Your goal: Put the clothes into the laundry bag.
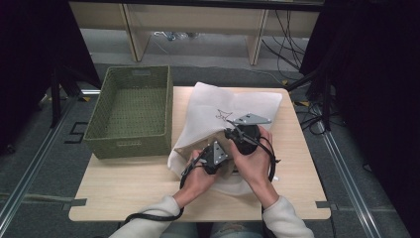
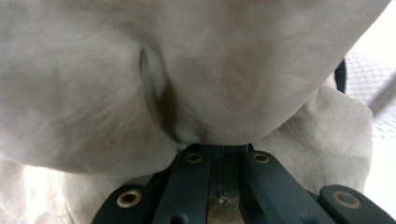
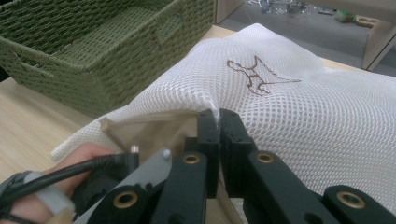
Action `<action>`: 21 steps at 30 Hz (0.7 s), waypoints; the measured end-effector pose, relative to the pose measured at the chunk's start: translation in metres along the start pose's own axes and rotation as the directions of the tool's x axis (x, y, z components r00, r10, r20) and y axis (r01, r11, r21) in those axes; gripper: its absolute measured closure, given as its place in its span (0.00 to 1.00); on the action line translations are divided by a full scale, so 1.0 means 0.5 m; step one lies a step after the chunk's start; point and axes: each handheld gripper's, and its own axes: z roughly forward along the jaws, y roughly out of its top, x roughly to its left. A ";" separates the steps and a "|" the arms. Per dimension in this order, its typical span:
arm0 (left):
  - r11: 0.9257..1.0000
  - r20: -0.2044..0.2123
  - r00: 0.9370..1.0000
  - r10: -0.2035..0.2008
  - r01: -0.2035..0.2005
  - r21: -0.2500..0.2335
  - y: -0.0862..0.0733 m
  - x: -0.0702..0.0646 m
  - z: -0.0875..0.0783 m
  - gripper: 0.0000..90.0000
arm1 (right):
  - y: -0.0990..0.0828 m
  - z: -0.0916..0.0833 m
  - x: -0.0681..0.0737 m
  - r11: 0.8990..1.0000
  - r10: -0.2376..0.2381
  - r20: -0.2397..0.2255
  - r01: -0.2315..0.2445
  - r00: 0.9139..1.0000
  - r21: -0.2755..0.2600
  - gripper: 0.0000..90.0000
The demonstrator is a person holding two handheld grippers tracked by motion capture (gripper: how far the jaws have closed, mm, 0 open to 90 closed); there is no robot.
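A white mesh bag with a brown stitched figure lies on the wooden table. My right gripper is shut on the bag's open edge and lifts it. In the right gripper view its jaws pinch the mesh, and a beige cloth shows inside the opening. My left gripper sits at the bag's mouth, just left of the right one. Its jaws are shut on a fold of the beige cloth.
A green woven basket stands empty at the table's left back, close beside the bag. Bare wood runs along the table's front edge and right side. Cables lie on the floor behind the table.
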 end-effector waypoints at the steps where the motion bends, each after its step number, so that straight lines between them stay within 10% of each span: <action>1: 1.000 0.000 1.000 0.000 0.000 0.000 0.000 0.000 0.000 0.99 | 0.000 0.000 0.000 1.000 0.000 0.000 0.000 1.000 0.000 0.98; 4: 1.000 -0.032 0.999 0.013 -0.013 -0.003 0.004 0.004 0.013 0.99 | -0.001 0.003 -0.002 1.000 0.005 -0.004 -0.005 1.000 -0.006 0.98; 5: 0.998 -0.025 0.999 -0.048 0.046 -0.050 0.004 -0.003 0.019 0.99 | -0.001 0.003 -0.001 1.000 0.015 -0.004 -0.015 1.000 -0.004 0.98; 12: 0.999 -0.015 1.000 0.006 -0.007 -0.034 -0.008 -0.008 0.008 0.92 | -0.003 0.005 -0.010 1.000 -0.012 0.003 0.012 1.000 0.001 0.98; 15: 0.993 -0.009 0.998 -0.059 0.058 -0.100 -0.014 -0.020 0.000 0.88 | -0.004 0.006 -0.012 1.000 -0.026 0.006 0.026 1.000 -0.002 0.98; 21: 0.985 -0.018 0.998 -0.063 0.059 -0.164 -0.022 -0.031 -0.028 0.81 | -0.004 0.007 -0.008 1.000 0.000 0.009 0.000 1.000 0.005 0.98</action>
